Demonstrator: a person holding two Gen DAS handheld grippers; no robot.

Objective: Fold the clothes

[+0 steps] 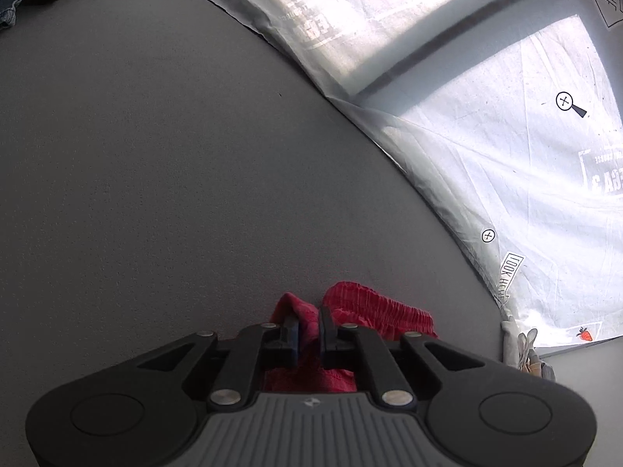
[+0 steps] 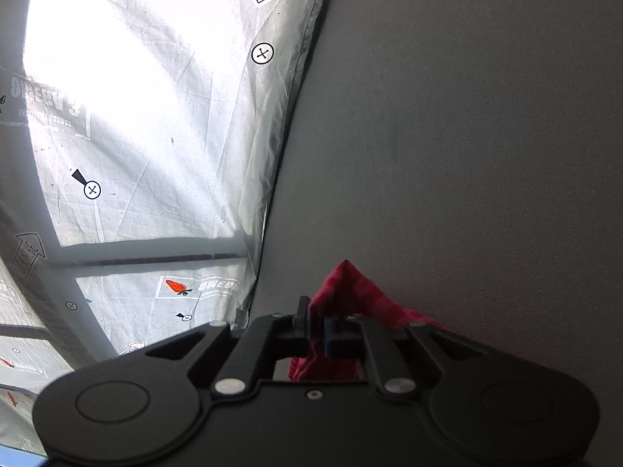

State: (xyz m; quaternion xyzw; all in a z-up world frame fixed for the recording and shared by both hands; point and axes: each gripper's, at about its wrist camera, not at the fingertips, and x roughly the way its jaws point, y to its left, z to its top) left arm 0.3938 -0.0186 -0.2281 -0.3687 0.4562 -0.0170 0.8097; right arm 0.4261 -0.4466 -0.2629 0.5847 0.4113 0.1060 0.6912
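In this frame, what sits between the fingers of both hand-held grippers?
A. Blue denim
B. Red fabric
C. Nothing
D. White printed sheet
B: red fabric bunches between the fingers of the left hand-held gripper, and a red corner sits in the right hand-held gripper; the white printed sheet lies apart.

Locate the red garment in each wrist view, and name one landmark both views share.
Left wrist: red garment at bottom centre, between the left gripper fingers.
Right wrist: bottom centre, slightly right, a corner poking up from the right gripper.
Shared landmark: the white carrot-print sheet on the grey surface.
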